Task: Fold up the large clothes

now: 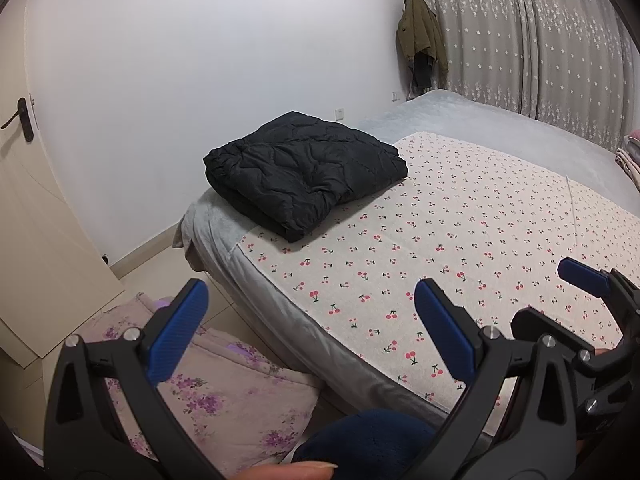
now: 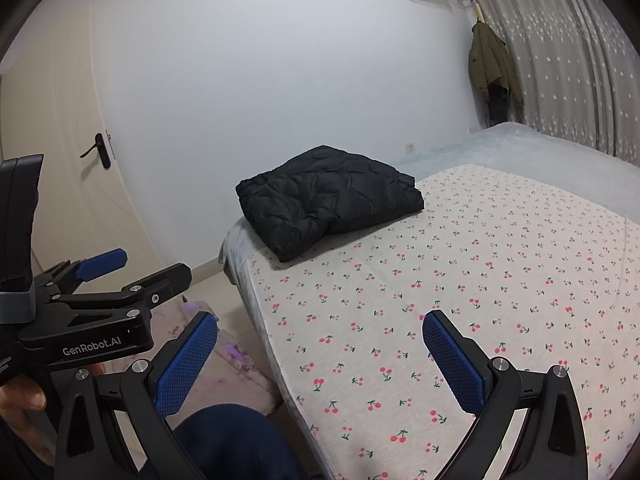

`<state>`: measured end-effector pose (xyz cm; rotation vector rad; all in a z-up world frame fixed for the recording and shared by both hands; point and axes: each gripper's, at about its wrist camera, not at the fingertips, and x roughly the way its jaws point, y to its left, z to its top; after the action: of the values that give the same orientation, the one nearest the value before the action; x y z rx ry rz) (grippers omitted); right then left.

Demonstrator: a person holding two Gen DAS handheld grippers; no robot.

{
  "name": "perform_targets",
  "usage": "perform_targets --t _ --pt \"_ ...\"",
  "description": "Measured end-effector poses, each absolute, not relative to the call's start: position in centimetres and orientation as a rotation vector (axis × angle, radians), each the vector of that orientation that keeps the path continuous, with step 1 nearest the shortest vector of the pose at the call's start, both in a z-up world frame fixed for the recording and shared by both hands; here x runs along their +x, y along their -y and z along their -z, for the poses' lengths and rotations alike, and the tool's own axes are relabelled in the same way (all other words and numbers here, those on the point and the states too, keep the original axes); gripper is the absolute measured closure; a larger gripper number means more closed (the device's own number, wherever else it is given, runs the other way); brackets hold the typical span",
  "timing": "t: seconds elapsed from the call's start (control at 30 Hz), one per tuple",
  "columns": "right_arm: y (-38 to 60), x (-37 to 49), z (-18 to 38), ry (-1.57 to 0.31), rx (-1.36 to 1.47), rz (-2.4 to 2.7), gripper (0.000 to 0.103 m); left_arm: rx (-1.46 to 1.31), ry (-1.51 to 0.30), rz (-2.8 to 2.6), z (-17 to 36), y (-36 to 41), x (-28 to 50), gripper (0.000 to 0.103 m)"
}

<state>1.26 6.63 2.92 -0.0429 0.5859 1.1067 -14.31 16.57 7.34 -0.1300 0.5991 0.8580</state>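
Note:
A black quilted jacket (image 1: 306, 172) lies folded into a thick square at the far left corner of the bed; it also shows in the right wrist view (image 2: 328, 198). My left gripper (image 1: 312, 320) is open and empty, held back over the bed's near edge, well short of the jacket. My right gripper (image 2: 320, 350) is open and empty, also near the front edge. The right gripper shows at the right of the left wrist view (image 1: 580, 300). The left gripper shows at the left of the right wrist view (image 2: 120, 268).
The bed has a cherry-print sheet (image 1: 460, 248) over a grey cover (image 1: 500, 128). A floral pink quilt (image 1: 208, 392) lies on the floor by the bed. A door (image 1: 24, 160) stands left. A green coat (image 1: 420, 32) hangs by star-pattern curtains (image 1: 540, 40).

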Motion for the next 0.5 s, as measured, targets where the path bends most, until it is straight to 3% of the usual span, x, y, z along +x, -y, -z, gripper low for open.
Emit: perform_targets --t 0.5 --pt "-6.75 1.22 -2.71 -0.59 -0.042 -1.104 0.0 -0.131 -0.594 -0.864 -7.17 -16.52 -14.45 0.001"
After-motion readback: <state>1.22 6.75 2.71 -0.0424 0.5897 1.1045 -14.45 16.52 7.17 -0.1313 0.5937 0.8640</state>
